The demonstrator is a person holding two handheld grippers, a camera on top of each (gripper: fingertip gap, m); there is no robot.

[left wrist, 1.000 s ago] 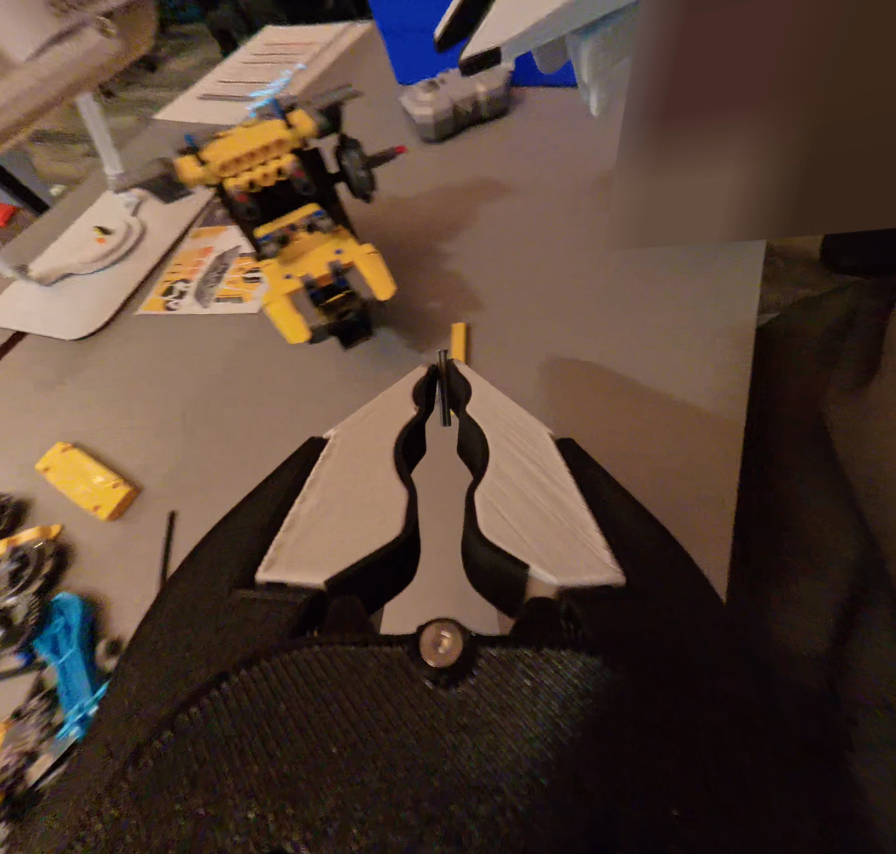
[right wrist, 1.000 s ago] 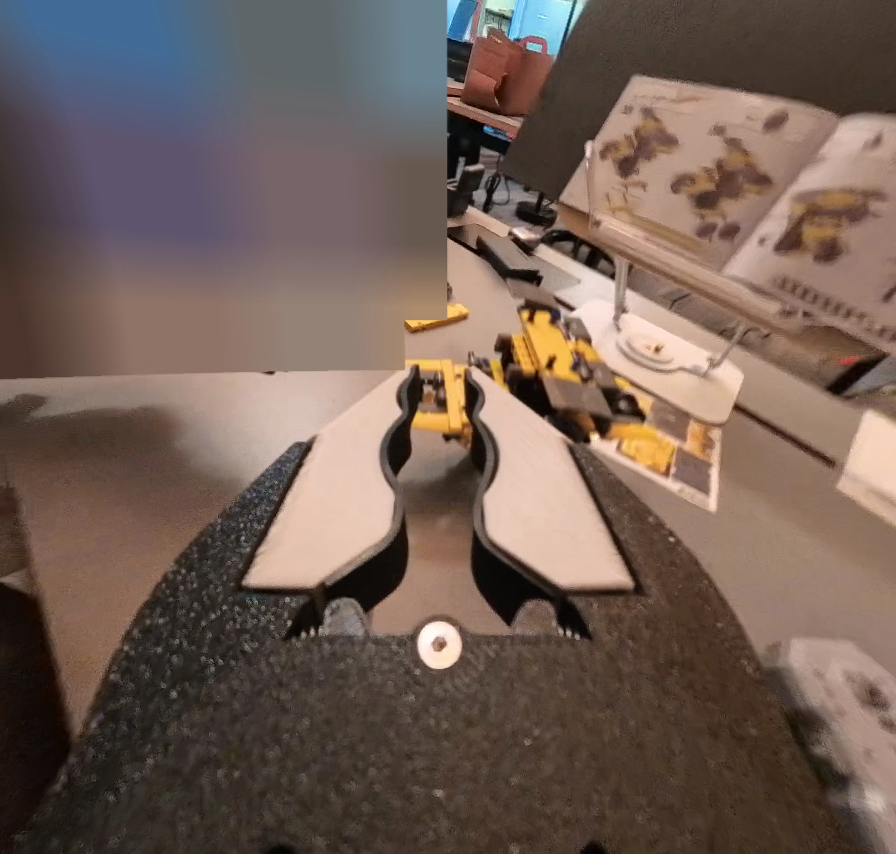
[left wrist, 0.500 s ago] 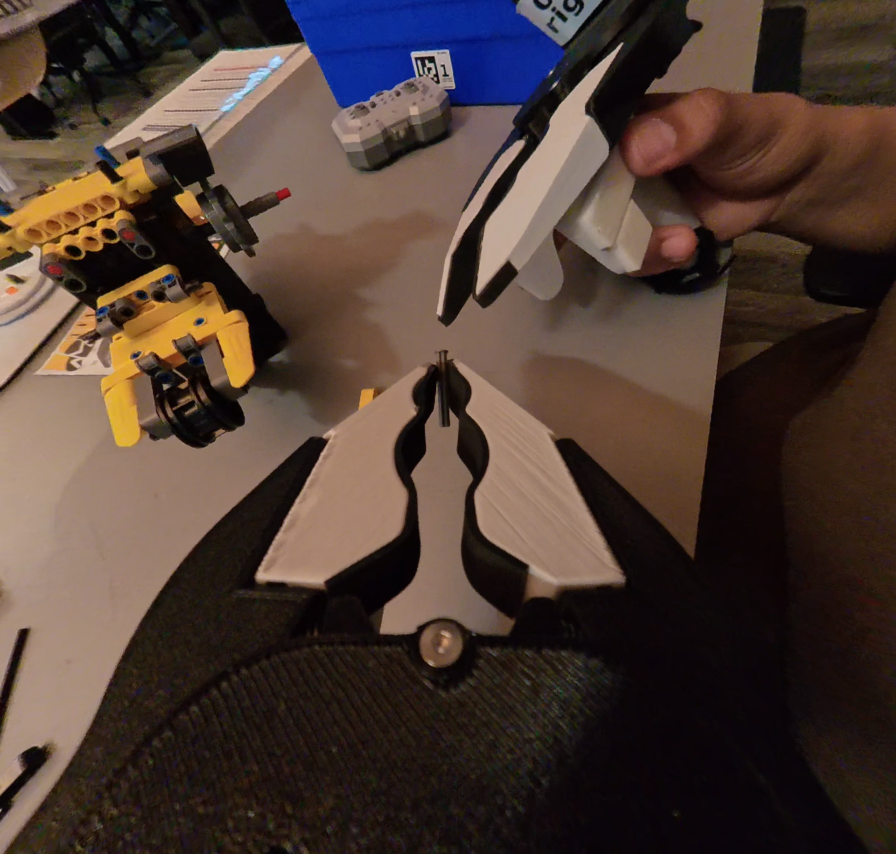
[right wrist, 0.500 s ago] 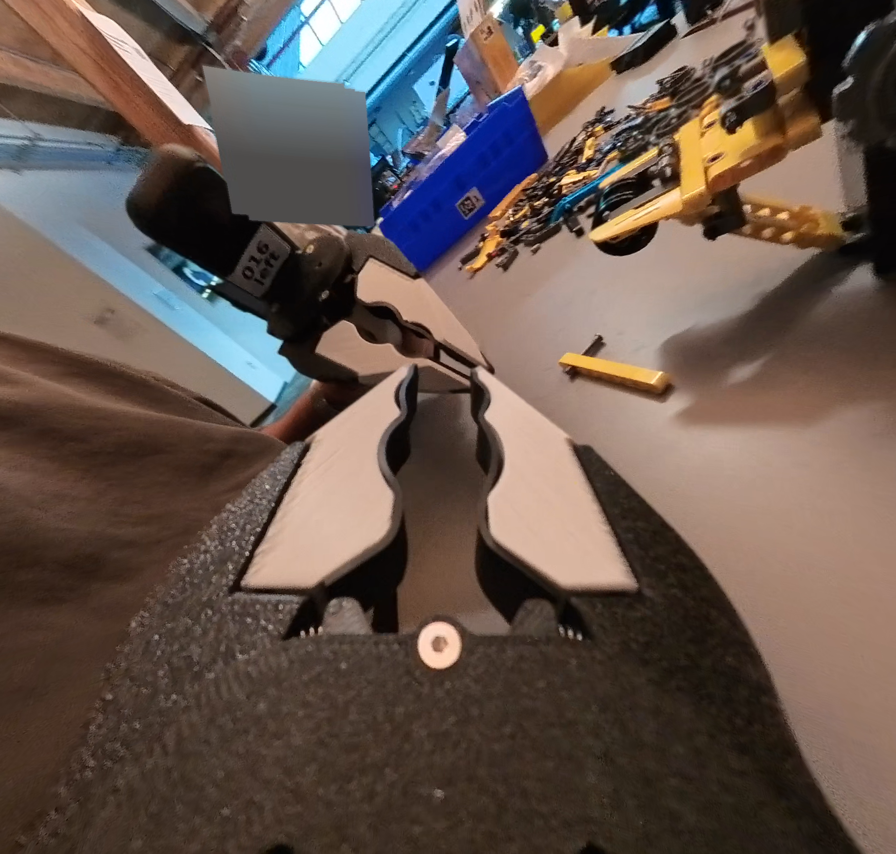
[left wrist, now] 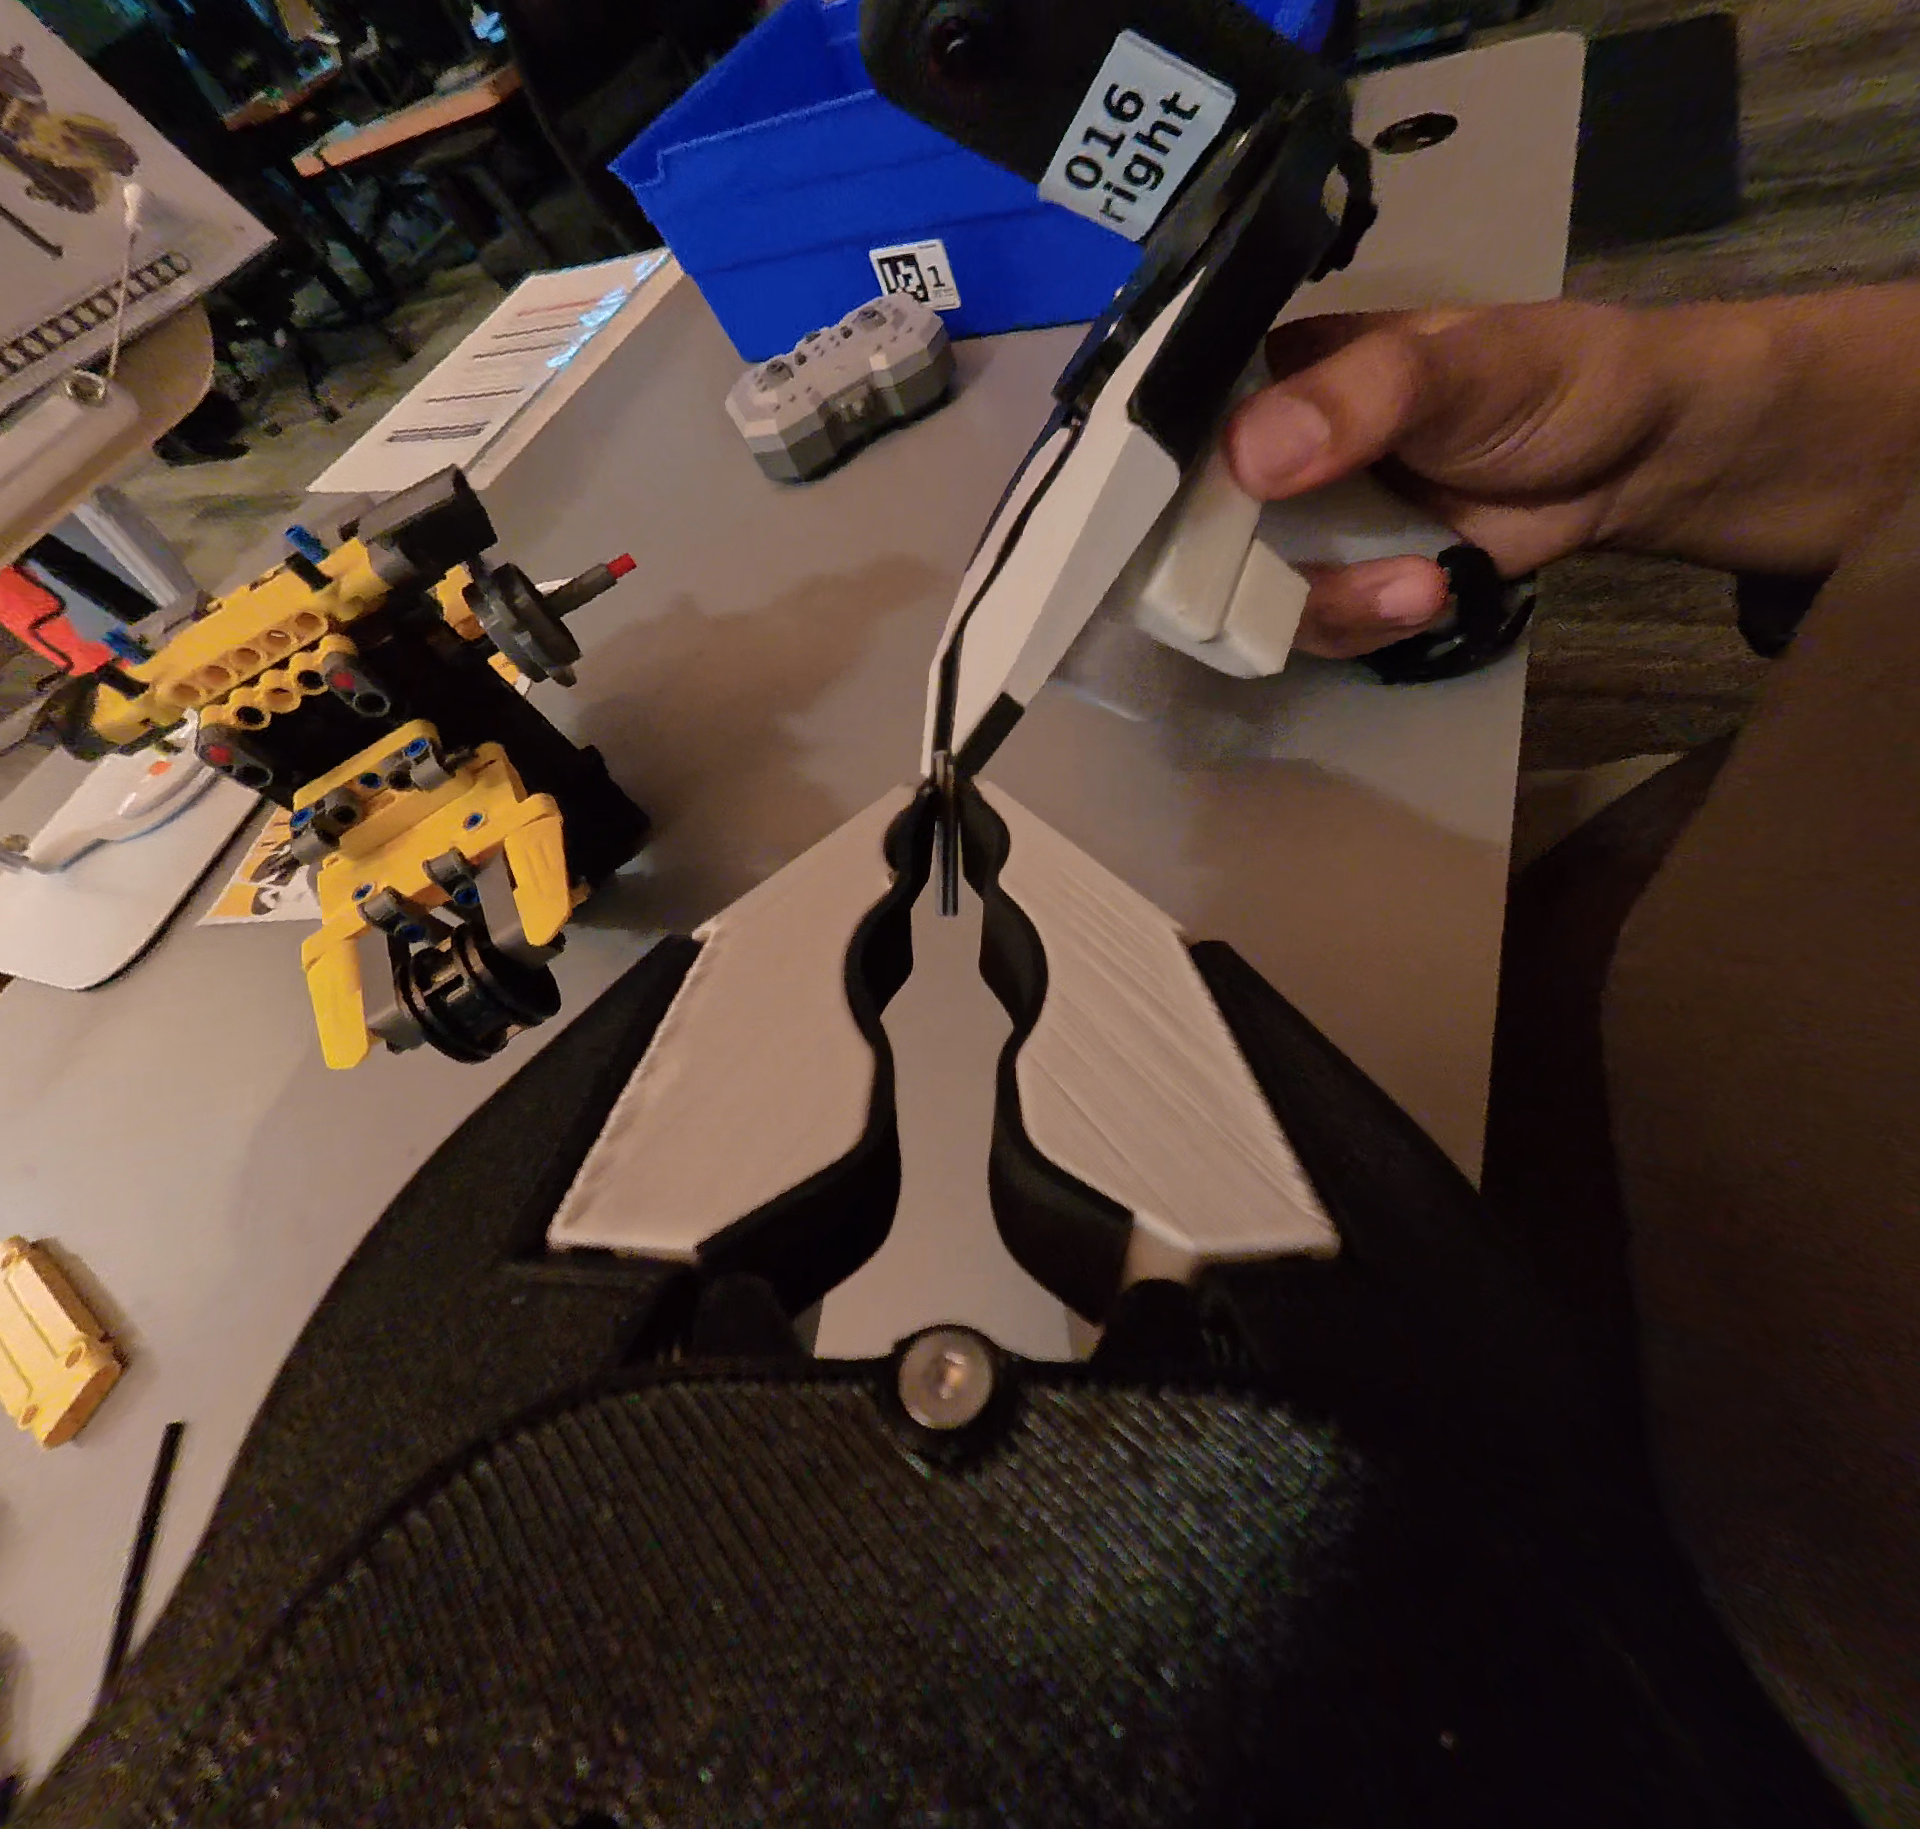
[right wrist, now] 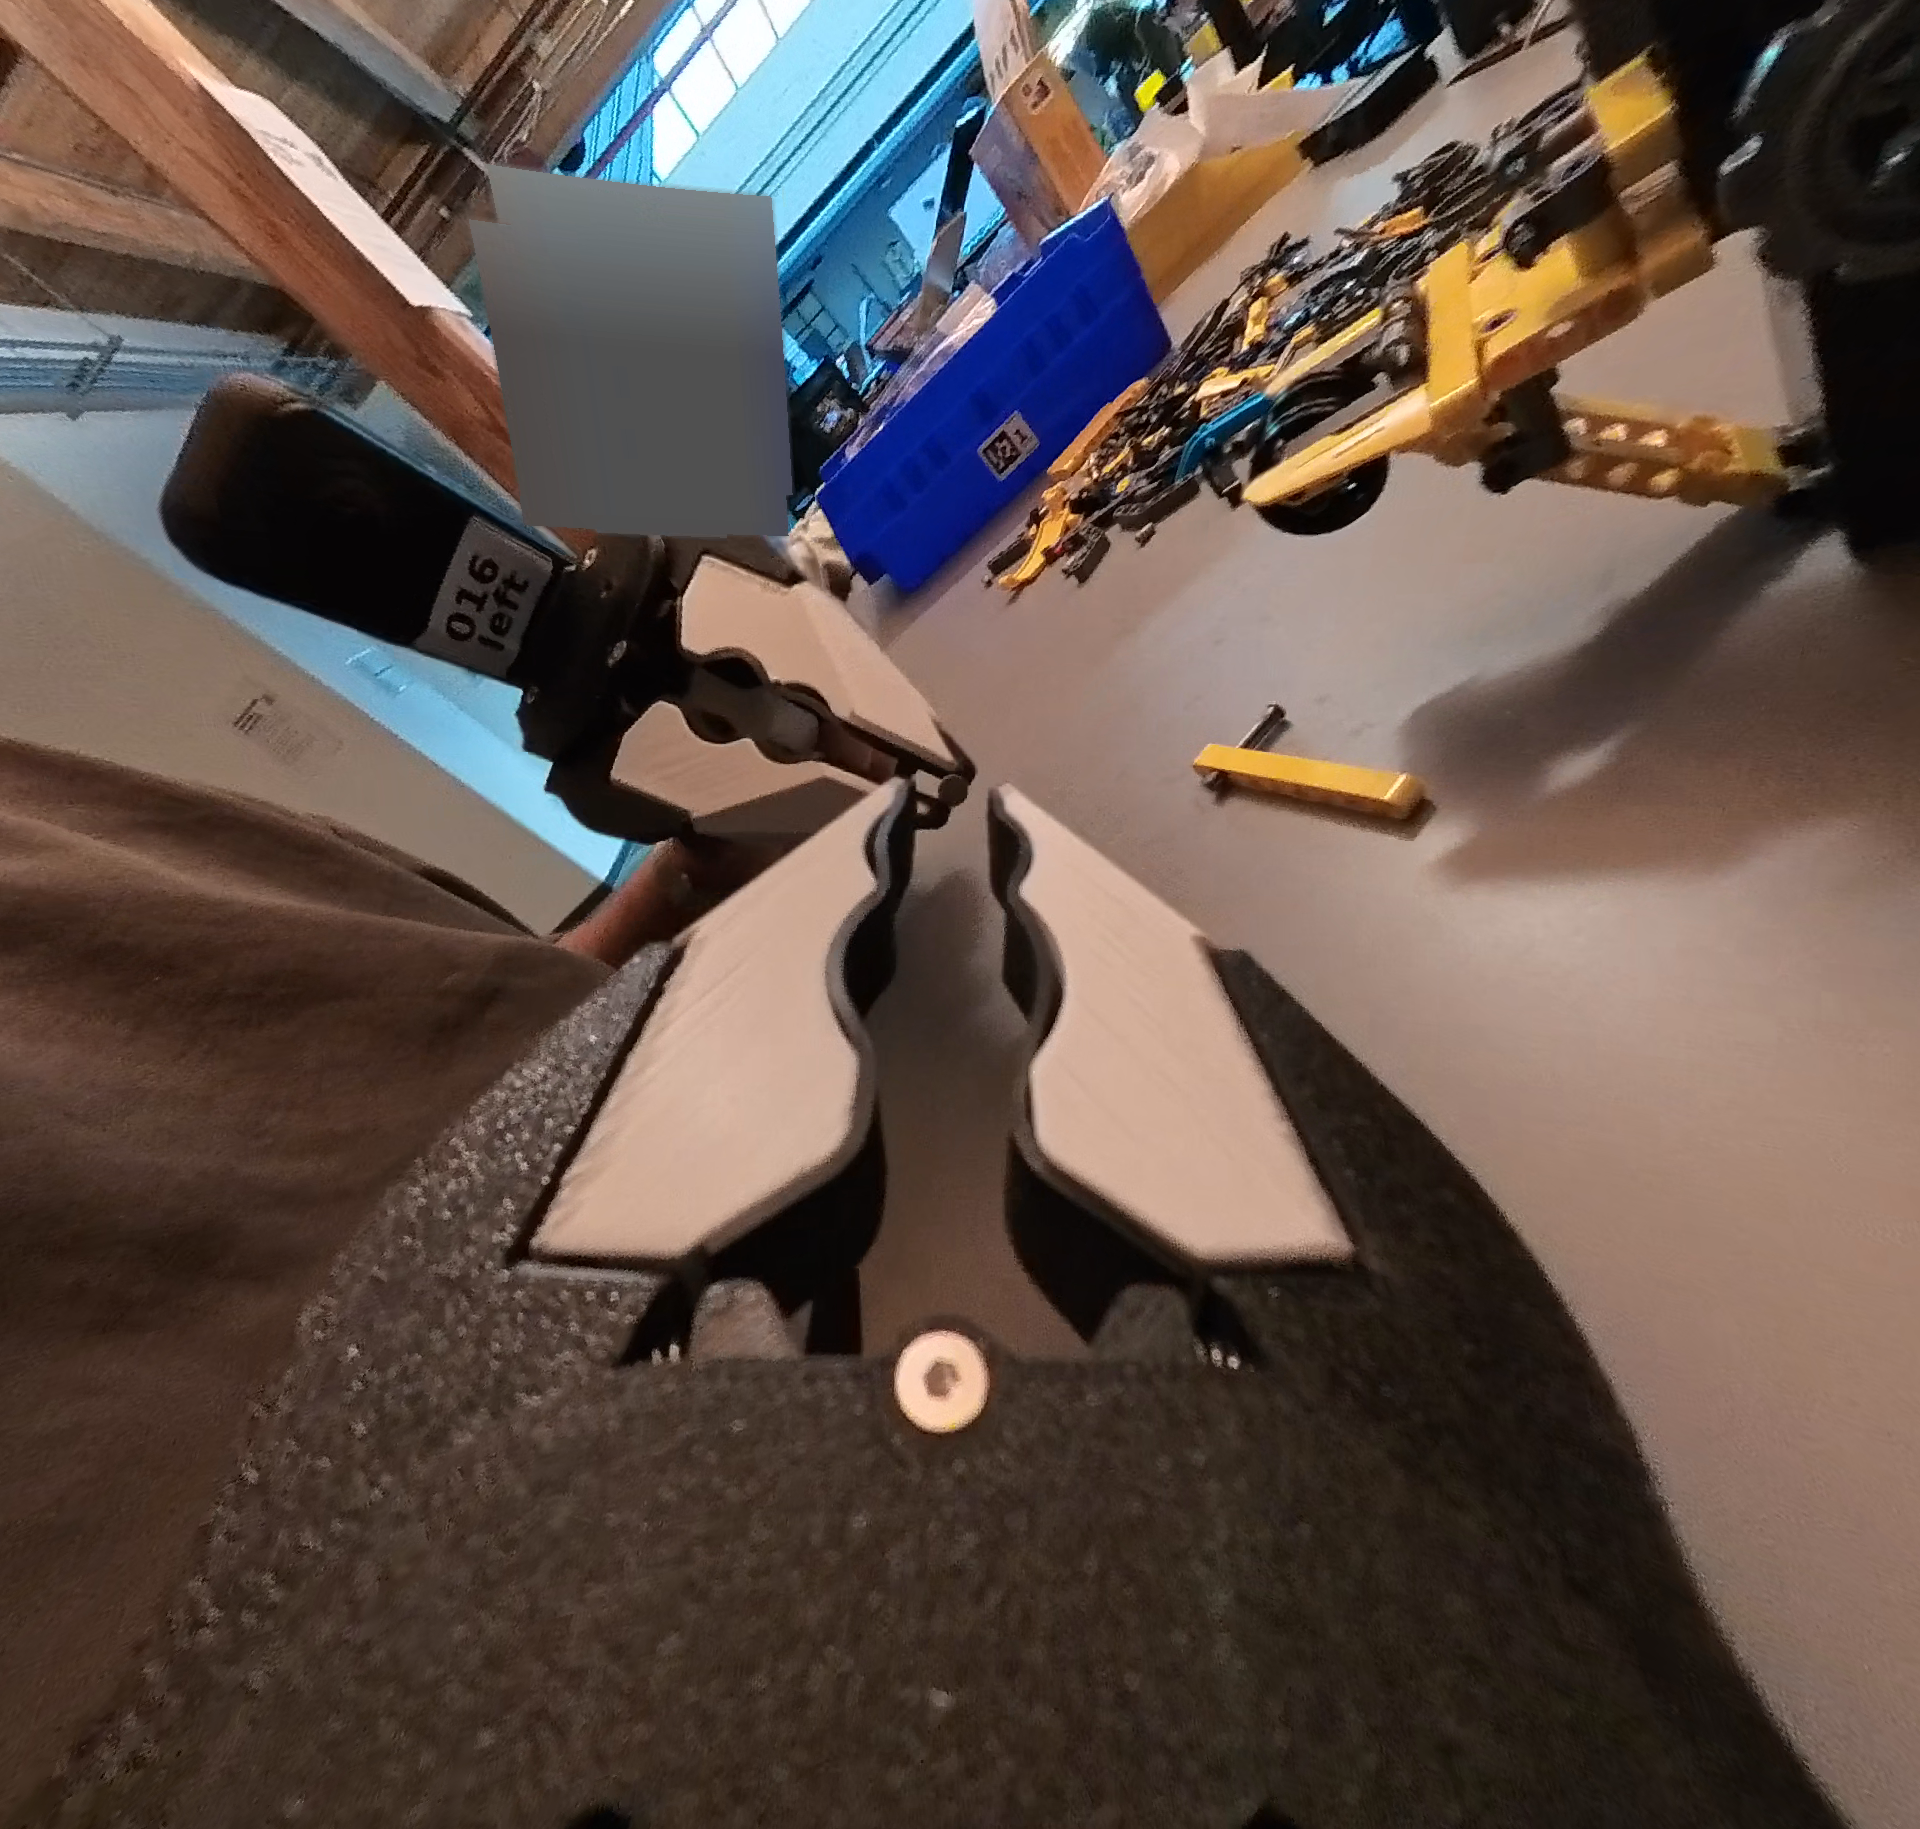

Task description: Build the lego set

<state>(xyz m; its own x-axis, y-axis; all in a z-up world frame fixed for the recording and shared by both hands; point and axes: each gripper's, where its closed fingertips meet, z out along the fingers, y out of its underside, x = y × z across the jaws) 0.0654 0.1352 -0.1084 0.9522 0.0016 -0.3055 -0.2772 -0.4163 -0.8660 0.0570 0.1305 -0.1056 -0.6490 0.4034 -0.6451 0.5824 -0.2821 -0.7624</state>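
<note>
Yellow-and-black brick model [left wrist: 405, 771], blue bin [left wrist: 831, 179], grey table [left wrist: 727, 574], seemingly black pin [left wrist: 948, 844].

We see two grippers meeting tip to tip above a grey table [right wrist: 1558, 1052].

Our right gripper [right wrist: 948, 805] stands parted; the left gripper [right wrist: 940, 773] pinches a thin dark pin [right wrist: 948, 787] just ahead. A yellow beam [right wrist: 1307, 794] lies nearby, a blue bin [right wrist: 997, 429] beyond.

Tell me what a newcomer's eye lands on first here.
First, the left gripper shut on a thin black pin, with the right gripper open, its tips right at the pin's top end. Next, the yellow and black brick-built model on the grey table to the left, and the blue bin behind.
</note>
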